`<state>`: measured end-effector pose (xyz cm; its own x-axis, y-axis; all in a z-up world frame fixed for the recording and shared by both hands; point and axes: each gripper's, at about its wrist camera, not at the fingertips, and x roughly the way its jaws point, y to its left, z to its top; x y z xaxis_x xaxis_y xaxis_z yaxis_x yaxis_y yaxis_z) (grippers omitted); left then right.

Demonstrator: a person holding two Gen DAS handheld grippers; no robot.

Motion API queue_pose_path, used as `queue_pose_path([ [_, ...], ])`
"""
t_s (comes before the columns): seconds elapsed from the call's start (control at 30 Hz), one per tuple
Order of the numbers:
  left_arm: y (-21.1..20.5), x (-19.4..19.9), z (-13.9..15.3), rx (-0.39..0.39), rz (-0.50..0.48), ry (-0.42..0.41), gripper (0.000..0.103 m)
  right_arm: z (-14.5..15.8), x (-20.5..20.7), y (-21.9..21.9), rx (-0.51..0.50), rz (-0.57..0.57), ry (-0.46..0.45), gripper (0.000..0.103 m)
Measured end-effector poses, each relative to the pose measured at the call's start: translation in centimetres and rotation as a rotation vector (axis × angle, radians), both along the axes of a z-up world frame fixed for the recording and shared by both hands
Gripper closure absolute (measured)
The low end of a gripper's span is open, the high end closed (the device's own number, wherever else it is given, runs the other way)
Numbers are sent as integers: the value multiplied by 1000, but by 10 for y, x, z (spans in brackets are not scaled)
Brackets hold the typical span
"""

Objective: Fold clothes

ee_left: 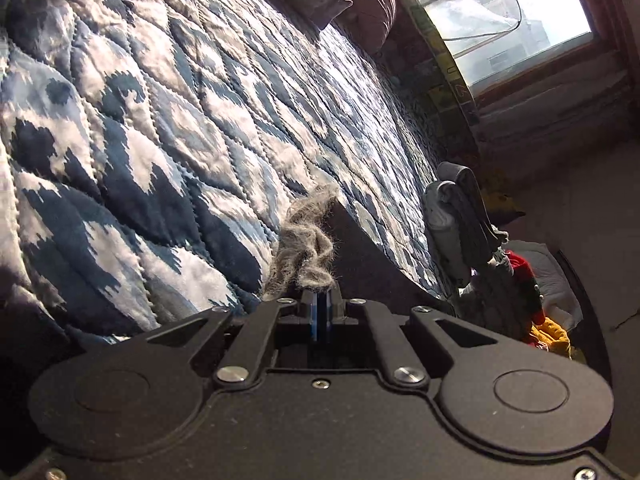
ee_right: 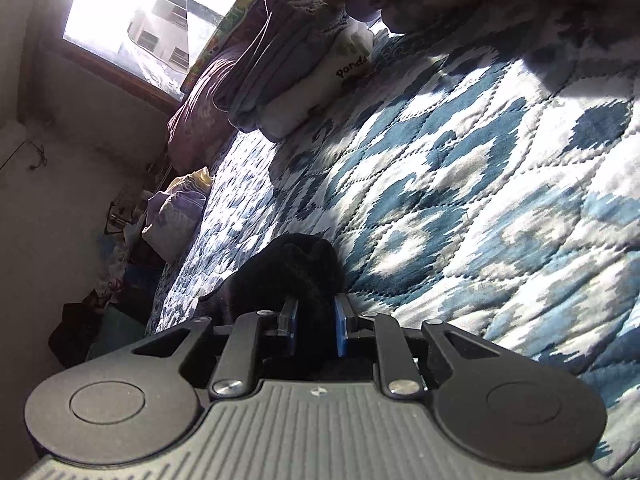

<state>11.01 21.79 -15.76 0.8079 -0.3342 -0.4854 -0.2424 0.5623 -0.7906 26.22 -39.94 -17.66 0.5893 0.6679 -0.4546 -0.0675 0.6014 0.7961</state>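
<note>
left tool [ee_left: 321, 300]: clamped on fuzzy grey fabric [ee_left: 306, 248] | right tool [ee_right: 315, 320]: clamped on dark garment [ee_right: 296, 272] | both over blue-white quilt [ee_right: 480, 200] on bed

Legible txt: "panda" in dark script on white folded cloth [ee_right: 320, 92] in stack on bed, right wrist view; lettering on coloured strip [ee_left: 456, 80] by window unreadable.

The dark cloth [ee_right: 296, 280] between the right gripper [ee_right: 315, 322] pads hides its own shape; most lies below, out of sight.
</note>
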Motion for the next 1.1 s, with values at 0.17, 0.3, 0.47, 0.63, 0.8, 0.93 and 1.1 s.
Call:
queue_pose_path([
  [0.17,0,0,0,32,19,-45,102,1,-3,4,1,-21,-20,84],
  [0.3,-5,5,-2,109,1,14,98,0,-7,3,40,-39,-27,83],
  [0.47,-17,-8,38,340,-15,-16,93,0,-6,-4,159,-48,-9,76],
  [0.63,-93,0,94,615,-235,-184,82,1,-4,-7,248,-54,-5,66],
  [0.8,-242,31,102,757,-643,-454,67,-3,-3,-5,310,-81,7,64],
  [0.93,-348,49,75,996,-818,-584,65,-12,-3,-10,407,-117,3,59],
  [1.1,-417,72,34,1292,-883,-678,64,-16,6,-14,464,-100,-17,54],
])
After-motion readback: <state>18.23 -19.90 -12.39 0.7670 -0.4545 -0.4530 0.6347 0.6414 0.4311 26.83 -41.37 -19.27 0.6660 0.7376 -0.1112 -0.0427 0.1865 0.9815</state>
